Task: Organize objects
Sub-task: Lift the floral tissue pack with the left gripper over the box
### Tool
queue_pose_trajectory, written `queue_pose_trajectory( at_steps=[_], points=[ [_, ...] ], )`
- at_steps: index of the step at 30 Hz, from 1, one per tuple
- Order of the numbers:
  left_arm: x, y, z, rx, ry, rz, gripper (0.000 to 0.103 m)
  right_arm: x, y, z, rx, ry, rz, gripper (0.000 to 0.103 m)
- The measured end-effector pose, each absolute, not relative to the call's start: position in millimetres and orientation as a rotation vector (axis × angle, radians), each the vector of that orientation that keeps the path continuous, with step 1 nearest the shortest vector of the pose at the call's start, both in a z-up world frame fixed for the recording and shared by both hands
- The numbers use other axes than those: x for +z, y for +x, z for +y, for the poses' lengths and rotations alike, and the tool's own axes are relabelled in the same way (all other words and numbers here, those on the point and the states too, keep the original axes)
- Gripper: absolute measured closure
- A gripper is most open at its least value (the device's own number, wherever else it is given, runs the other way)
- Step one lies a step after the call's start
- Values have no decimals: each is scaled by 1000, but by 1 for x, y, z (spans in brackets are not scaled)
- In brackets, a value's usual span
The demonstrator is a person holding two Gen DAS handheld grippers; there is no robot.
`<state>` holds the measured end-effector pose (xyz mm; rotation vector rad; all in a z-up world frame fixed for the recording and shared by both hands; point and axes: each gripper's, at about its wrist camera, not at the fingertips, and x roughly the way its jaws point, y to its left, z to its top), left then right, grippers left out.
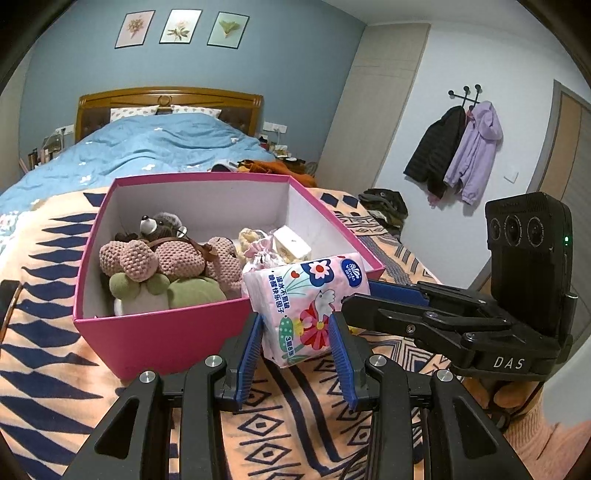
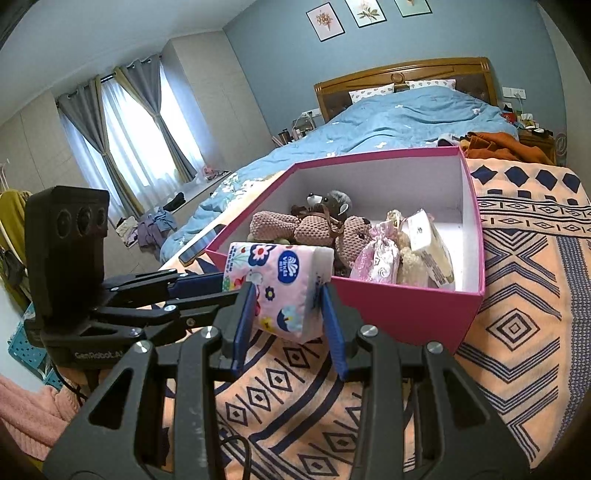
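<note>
Setting: we see a bedroom, with a bed under a blue duvet (image 1: 155,147) and an orange blanket with dark blue patterns (image 1: 48,332) spread over its near end.
Pink box: an open pink box (image 1: 177,332) with white inner walls sits on the patterned blanket, in front of both grippers.
Box contents: we make out pink knitted plush toys (image 1: 162,258), a grey plush bear (image 1: 162,223) behind them, a green plush piece (image 1: 192,291) at the front, a small pink drawstring pouch (image 1: 260,254) and a cream packet (image 1: 291,245) toward the right side of the box.
Tissue pack: a pink pack of tissues (image 1: 306,306) printed with flowers and a bird is held in the air just beside the near right corner of the box, its upper end at about rim height.
Left gripper: the left gripper (image 1: 295,328) has its two blue pads pressed against opposite sides of the tissue pack, so we read it as grasping the pack.
Right gripper: the right gripper (image 2: 286,302) also has its blue pads on either side of the same pack (image 2: 280,280), gripping it; in the left view it comes in from the right, with a black camera block (image 1: 528,229) on top.
Both together: we see the two grippers meeting at the pack from crossing directions.
Background: coats (image 1: 458,147) hang on a wall hook, three framed flower prints (image 1: 181,27) sit above the wooden headboard (image 1: 166,99), and grey curtains (image 2: 122,122) frame a bright window.
</note>
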<state>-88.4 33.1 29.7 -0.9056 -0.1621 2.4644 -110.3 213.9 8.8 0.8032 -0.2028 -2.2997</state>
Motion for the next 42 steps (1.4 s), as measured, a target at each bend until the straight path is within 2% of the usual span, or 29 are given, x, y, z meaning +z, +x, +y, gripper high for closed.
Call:
queue_pose_trajectory(
  at_steps=[42],
  points=[
    [38, -104, 39, 2477, -884, -122, 66, 17, -124, 219, -2322, 787, -229, 63]
  ],
)
